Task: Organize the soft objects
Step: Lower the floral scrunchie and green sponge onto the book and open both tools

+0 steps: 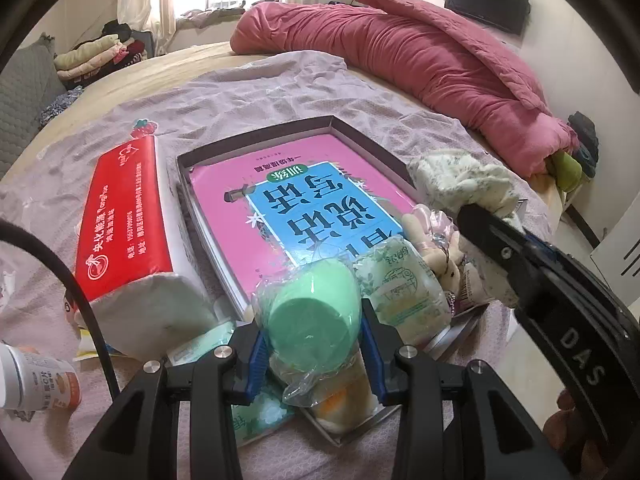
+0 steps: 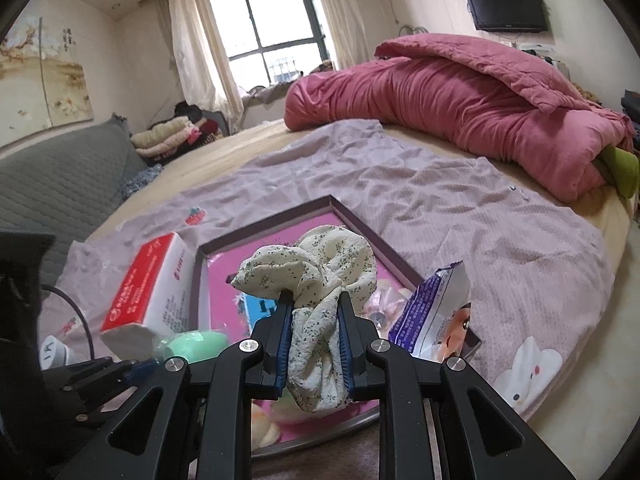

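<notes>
The left gripper [image 1: 314,344] is clamped on a mint-green sponge wrapped in clear plastic [image 1: 314,308], its blue-padded fingers [image 1: 256,364] pressing the wrapper from both sides, and it holds the sponge over the near end of a shallow grey-rimmed box [image 1: 256,130] that lies on a wrinkled lilac sheet [image 1: 248,92] spread over the bed. The right gripper [image 2: 313,342] is closed on a bunched cream cloth with a small floral print [image 2: 316,272], which bulges out above and below the fingers; from the left wrist view the same cloth sits at the right side of the box, above its rim. Inside the box lies a pink book with a blue panel of Chinese characters [image 1: 304,204], and at its near right corner are a pale green tissue packet [image 1: 404,284], a small plush toy [image 1: 444,260] and some crinkled clear wrapping, crowded against one another. Just left of the box, touching or nearly touching its wall, lies a red and white pack of tissues [image 1: 132,228]. A white cup with an orange label [image 1: 36,380] lies on its side at the near left. A purple snack packet [image 2: 436,312] stands tilted at the box's right edge in the right wrist view. A rolled pink quilt [image 1: 420,64] lies along the far right of the bed, a stack of folded clothes [image 2: 172,136] sits far left by the window, and a black television [image 2: 506,4] hangs on the far right wall.
</notes>
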`<act>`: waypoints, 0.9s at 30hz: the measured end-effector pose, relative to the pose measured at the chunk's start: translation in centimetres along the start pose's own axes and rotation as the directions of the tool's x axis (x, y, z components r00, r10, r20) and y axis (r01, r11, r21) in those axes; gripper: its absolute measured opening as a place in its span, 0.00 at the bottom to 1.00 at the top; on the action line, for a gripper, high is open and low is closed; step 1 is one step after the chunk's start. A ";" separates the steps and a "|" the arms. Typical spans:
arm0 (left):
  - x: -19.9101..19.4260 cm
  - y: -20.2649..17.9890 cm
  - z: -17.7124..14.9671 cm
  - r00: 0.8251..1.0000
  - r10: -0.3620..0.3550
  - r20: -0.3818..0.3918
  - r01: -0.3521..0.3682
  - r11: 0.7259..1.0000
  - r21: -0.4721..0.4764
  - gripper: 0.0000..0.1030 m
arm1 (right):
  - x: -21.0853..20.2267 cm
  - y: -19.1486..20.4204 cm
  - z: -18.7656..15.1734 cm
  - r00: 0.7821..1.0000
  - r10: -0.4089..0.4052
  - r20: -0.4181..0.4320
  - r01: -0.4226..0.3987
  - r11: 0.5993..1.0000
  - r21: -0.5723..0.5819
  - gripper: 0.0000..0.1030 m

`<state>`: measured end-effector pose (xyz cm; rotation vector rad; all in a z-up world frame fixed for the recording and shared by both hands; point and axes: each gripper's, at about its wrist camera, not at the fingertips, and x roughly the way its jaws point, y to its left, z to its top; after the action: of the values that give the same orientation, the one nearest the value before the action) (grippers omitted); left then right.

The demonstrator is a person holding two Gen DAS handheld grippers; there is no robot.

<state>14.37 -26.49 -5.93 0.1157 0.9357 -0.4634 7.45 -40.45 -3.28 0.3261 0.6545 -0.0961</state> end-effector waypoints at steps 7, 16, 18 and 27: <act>0.3 0.2 -0.1 1.000 -0.010 -0.001 0.010 1.000 -0.008 0.40 | 2.0 -0.1 -0.3 0.996 -0.013 -0.085 0.013 1.000 0.001 0.21; 0.4 0.5 -0.3 1.000 -0.020 0.000 0.020 1.000 -0.021 0.40 | 3.6 -0.3 -0.7 0.988 0.023 -0.154 -0.020 1.000 0.020 0.25; 0.4 0.6 -0.3 1.000 -0.021 -0.001 0.021 0.999 -0.024 0.40 | 3.6 -0.4 -0.7 0.988 0.029 -0.155 -0.026 0.999 0.023 0.27; 0.5 0.6 -0.3 1.000 -0.022 -0.001 0.022 0.999 -0.026 0.40 | 3.3 -0.6 -0.6 0.988 0.069 -0.139 -0.063 0.997 0.048 0.44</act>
<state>14.62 -26.02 -6.54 0.0823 0.9452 -0.4719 9.60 -40.74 -5.93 0.3985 0.7815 -0.0240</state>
